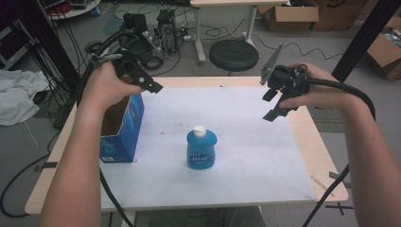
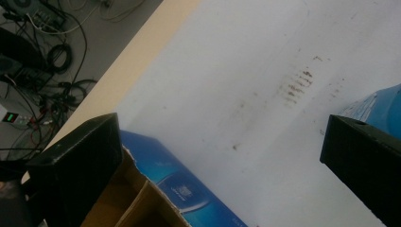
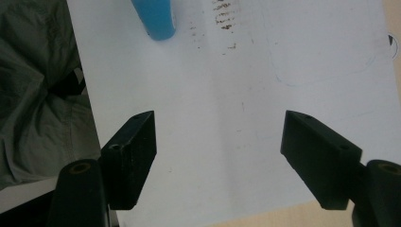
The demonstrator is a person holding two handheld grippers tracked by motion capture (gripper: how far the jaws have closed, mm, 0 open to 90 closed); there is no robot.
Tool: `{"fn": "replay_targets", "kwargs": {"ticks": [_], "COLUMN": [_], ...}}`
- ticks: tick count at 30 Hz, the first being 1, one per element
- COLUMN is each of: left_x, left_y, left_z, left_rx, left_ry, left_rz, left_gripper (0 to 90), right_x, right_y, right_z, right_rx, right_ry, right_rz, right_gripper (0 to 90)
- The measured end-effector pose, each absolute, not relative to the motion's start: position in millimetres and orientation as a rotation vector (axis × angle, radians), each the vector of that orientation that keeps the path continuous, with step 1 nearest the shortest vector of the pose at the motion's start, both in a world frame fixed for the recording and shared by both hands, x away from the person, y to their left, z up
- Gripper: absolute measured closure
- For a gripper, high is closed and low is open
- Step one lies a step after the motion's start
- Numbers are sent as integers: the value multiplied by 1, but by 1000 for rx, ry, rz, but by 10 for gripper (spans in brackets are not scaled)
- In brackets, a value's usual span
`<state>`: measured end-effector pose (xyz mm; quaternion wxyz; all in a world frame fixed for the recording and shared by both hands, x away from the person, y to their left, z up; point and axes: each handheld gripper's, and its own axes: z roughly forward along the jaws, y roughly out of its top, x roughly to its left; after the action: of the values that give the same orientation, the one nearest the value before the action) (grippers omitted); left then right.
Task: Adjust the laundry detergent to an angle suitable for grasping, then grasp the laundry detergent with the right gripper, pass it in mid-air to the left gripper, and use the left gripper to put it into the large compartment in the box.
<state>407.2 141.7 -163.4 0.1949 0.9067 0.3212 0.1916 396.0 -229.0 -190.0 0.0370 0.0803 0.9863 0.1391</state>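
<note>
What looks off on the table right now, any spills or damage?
Nothing spilled. The blue bottle stands upright, cap on. Faint brown smudges mark the white mat beside it. The blue box sits open at the left edge, its flap edge ragged.

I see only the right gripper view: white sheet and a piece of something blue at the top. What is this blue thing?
Observer: It is a blue bottle with a white cap, standing upright near the middle of the white sheet.
Operator: Is some tongs holding it?
Observer: No. In the high view the right tongs hang open above the sheet, behind the bottle and to its right, apart from it.
Operator: And the left tongs?
Observer: The left tongs are open too, held above an open blue carton that stands at the left edge of the sheet.
</note>
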Motion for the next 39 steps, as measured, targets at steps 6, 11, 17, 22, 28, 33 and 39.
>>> {"fn": "replay_targets", "kwargs": {"ticks": [6, 11, 17, 22, 28, 33, 39], "left_x": [404, 402, 402, 403, 405, 405, 404], "left_y": [138, 137, 136, 135, 133, 133, 132], "left_z": [-164, -163, -161, -163, -163, -163, -163], "left_rx": [2551, 2551, 2563, 2569, 2575, 2577, 2580], "left_ry": [892, 892, 888, 886, 874, 873, 870], "left_rz": [538, 540, 538, 529, 524, 519, 516], "left_gripper": [3, 2, 1, 1, 1, 1, 3], "right_x": [393, 393, 393, 394, 394, 395, 394], "right_y": [-230, -228, -228, -228, -228, -231, -232], "right_z": [-189, -189, -188, -188, -188, -189, -196], "right_rx": [251, 243, 246, 251, 244, 248, 243], "right_ry": [3028, 3029, 3028, 3028, 3023, 3023, 3016], "right_rz": [426, 430, 438, 443, 459, 493, 535], "right_gripper": [277, 275, 269, 252, 236, 227, 220]}}
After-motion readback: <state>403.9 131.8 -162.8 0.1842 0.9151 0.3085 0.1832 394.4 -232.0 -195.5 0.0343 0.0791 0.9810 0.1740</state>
